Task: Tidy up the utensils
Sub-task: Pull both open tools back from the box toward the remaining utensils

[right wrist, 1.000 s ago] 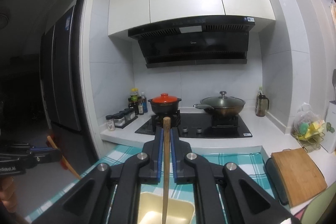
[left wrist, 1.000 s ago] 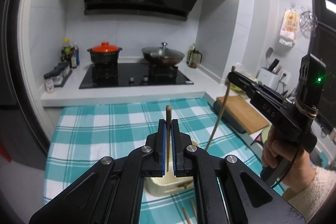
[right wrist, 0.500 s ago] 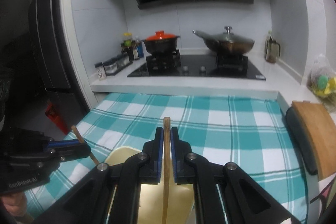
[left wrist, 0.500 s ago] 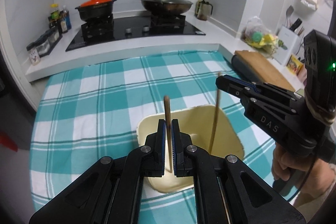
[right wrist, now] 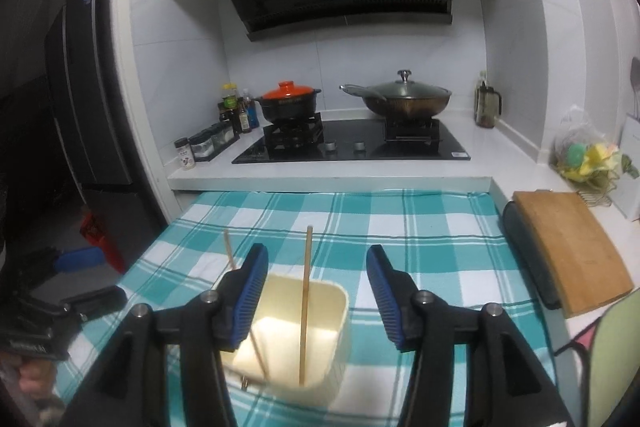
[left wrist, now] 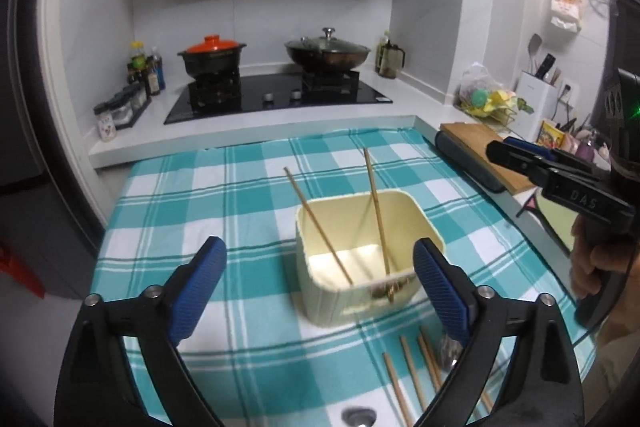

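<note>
Both wooden chopsticks [left wrist: 320, 223] now lean released inside ribbed cream bin [left wrist: 360, 303].

Cream square holder [left wrist: 360, 291] upright on checked cloth; two wooden chopsticks [left wrist: 376, 211] stand inside it, leaning apart, tips on its floor. More chopsticks [left wrist: 404, 383] lie flat on the cloth just in front of the holder
</note>
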`<action>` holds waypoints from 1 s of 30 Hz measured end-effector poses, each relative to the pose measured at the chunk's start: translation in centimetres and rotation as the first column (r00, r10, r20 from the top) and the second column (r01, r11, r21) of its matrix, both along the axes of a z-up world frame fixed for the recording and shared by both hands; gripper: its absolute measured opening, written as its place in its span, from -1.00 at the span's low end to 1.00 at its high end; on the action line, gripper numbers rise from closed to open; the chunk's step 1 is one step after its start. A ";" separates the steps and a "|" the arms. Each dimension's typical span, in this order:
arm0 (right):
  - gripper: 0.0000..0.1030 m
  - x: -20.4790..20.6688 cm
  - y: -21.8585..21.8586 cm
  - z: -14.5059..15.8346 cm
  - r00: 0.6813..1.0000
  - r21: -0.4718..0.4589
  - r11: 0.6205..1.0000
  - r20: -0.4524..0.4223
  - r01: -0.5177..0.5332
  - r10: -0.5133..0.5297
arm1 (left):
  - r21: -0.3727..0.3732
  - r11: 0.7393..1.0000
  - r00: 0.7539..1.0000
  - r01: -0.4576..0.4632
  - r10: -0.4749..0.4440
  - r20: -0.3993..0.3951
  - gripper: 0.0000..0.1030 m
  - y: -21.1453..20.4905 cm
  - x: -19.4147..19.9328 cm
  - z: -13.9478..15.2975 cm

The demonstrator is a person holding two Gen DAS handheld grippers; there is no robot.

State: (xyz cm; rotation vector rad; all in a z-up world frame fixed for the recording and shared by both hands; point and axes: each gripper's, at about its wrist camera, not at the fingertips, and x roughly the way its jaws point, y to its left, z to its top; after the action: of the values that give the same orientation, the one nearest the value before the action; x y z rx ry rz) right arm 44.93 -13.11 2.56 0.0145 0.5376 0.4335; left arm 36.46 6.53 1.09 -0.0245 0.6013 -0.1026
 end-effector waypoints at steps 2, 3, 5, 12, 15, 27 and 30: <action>0.01 -2.7 -0.7 0.4 1.000 -0.020 1.000 0.007 -0.014 0.014 | 0.018 1.000 1.000 0.007 -0.008 0.024 0.90 0.1 -2.8 -0.3; 0.01 -3.9 -1.0 0.5 1.000 -0.029 0.999 0.009 -0.017 0.017 | 0.026 1.000 0.999 0.014 -0.015 0.030 0.91 0.1 -4.3 -0.6; 0.02 -6.4 -1.6 0.6 1.000 -0.045 0.999 0.011 -0.027 0.027 | 0.029 0.999 0.999 0.038 -0.038 0.028 0.91 -0.2 -6.9 -1.3; 0.12 -15.4 -3.1 -0.7 0.998 -0.101 0.994 0.050 -0.039 0.044 | -0.047 0.995 0.996 0.083 -0.085 -0.032 0.91 -1.4 -14.2 -4.9; 0.12 -19.0 -3.4 -1.8 0.997 -0.122 0.992 0.074 -0.018 0.027 | -0.089 0.994 0.996 0.070 -0.074 -0.051 0.92 -1.9 -16.4 -6.1; 0.12 -28.2 -4.0 -6.5 0.990 -0.138 0.986 0.114 0.094 -0.078 | 0.035 0.999 0.999 0.024 -0.023 -0.032 0.99 -4.9 -21.5 -9.7; 0.12 -29.2 -4.0 -7.6 0.990 -0.168 0.981 0.113 0.100 -0.082 | 0.014 1.000 0.998 -0.010 0.011 -0.060 0.99 -4.3 -22.1 -10.5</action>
State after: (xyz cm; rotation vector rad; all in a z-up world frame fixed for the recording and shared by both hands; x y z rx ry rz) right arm 15.68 -17.12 -5.02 -0.1505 0.4669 0.2952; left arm 14.34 2.23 -9.45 -0.0171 0.6617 -0.0877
